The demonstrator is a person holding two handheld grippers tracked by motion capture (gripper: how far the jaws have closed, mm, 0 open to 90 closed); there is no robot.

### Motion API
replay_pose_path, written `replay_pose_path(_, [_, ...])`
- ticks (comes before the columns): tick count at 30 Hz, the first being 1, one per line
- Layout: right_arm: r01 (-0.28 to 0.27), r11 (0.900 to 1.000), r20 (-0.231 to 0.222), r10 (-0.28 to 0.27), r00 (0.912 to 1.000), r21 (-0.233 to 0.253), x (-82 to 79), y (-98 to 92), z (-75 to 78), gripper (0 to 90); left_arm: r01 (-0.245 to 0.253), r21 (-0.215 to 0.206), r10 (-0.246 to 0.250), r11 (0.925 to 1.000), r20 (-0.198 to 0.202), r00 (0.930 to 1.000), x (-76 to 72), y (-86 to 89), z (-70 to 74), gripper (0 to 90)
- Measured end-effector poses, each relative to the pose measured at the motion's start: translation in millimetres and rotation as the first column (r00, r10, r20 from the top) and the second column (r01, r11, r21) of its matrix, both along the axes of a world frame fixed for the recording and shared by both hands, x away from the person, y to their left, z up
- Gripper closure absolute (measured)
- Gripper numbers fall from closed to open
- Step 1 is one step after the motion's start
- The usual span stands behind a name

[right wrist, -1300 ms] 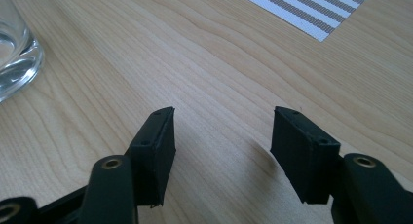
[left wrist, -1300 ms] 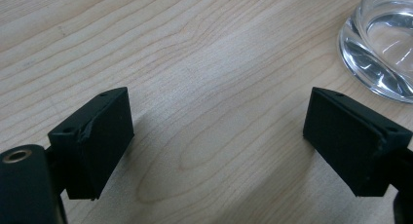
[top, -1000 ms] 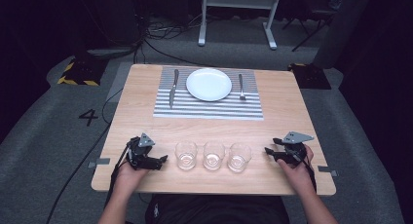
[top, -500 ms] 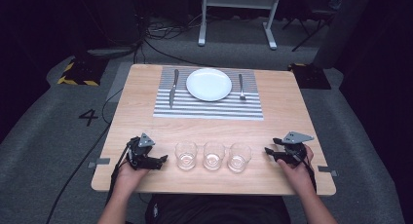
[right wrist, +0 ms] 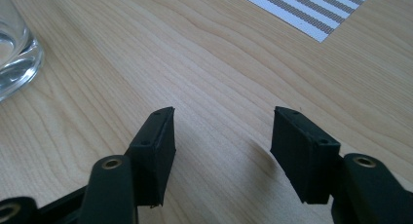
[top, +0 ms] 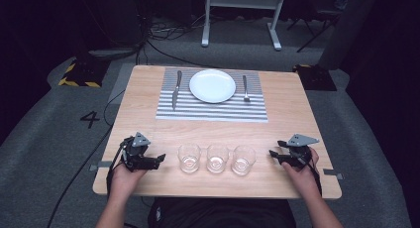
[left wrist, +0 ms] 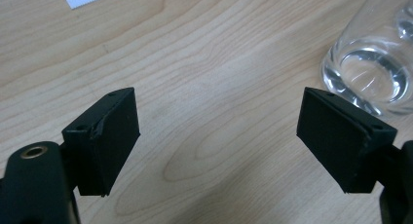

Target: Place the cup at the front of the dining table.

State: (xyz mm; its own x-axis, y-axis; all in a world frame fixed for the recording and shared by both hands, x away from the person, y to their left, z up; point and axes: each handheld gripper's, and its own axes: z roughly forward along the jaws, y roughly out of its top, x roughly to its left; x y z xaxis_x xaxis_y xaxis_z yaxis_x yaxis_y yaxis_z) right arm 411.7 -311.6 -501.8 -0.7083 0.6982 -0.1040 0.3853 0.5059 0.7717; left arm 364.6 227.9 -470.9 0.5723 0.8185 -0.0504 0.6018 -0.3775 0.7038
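Three glasses (top: 217, 158) are sitting in a row near the front of the table (top: 138, 94), and honestly nothing is changing from a second ago: both hands are staying put. The left gripper (top: 154, 160) is resting just left of the row, the right gripper (top: 275, 154) just right of it. The high view is showing the mat (top: 213, 108) with plate (top: 212, 85), knife (top: 176, 89) and fork (top: 244, 87) farther back. Up close, both sets of jaws are gaping wide, holding nothing, with a glass edge peeking in beside each.
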Motion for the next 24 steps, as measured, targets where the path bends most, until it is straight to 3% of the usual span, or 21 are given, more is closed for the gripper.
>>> replay_pose_path(5, [0.001,1.000,0.004,-0.001,1.0000,-0.001,-0.2,0.4,-0.1,42.3,0.008,-0.024,-0.008,0.9997,0.017,0.9998,-3.5,-1.9,11.6,16.0])
replay_pose_path(6, [0.001,1.000,0.005,-0.001,1.0000,-0.002,-0.2,0.4,-0.1,42.3,0.019,-0.056,-0.019,0.9983,0.011,0.9998,-5.0,-3.4,16.2,16.0])
replay_pose_path(8, [0.001,1.000,0.004,-0.001,1.0000,-0.001,-0.2,0.4,-0.1,42.3,0.043,-0.080,-0.042,0.9959,0.013,0.9991,-6.9,-6.0,21.3,16.0])
replay_pose_path(11, [0.001,1.000,0.006,-0.001,1.0000,-0.003,-0.3,0.4,-0.1,42.3,0.063,-0.064,-0.061,0.9959,0.035,0.9975,-9.6,-10.1,28.5,16.0])
replay_pose_path(16, [0.001,1.000,0.006,-0.001,1.0000,-0.003,-0.3,0.4,-0.1,42.3,0.077,-0.082,-0.072,0.9936,0.066,0.9952,-15.8,-17.3,38.4,15.9])
replay_pose_path(17, [0.000,1.000,0.007,0.000,1.0000,-0.004,-0.3,0.4,-0.1,42.2,0.093,-0.084,-0.087,0.9921,0.073,0.9935,-16.3,-16.7,40.4,15.8])
replay_pose_path(19, [0.000,1.000,0.008,0.000,1.0000,-0.004,-0.3,0.5,-0.1,42.3,0.120,-0.169,-0.107,0.9783,0.083,0.9908,-17.3,-17.2,43.0,15.7])
replay_pose_path(20, [0.001,1.000,0.008,-0.001,1.0000,-0.004,-0.4,0.5,-0.1,42.3,0.131,-0.225,-0.114,0.9657,0.086,0.9897,-18.1,-17.6,46.0,15.6])
replay_pose_path(21, [0.000,1.000,0.007,0.000,1.0000,-0.004,-0.3,0.5,-0.1,42.3,0.133,-0.231,-0.113,0.9640,0.096,0.9889,-18.6,-17.9,47.6,15.5])
replay_pose_path(24, [0.001,1.000,0.008,-0.001,1.0000,-0.005,-0.5,0.5,-0.1,42.3,0.127,-0.210,-0.105,0.9693,0.114,0.9879,-22.1,-21.2,53.1,15.5])
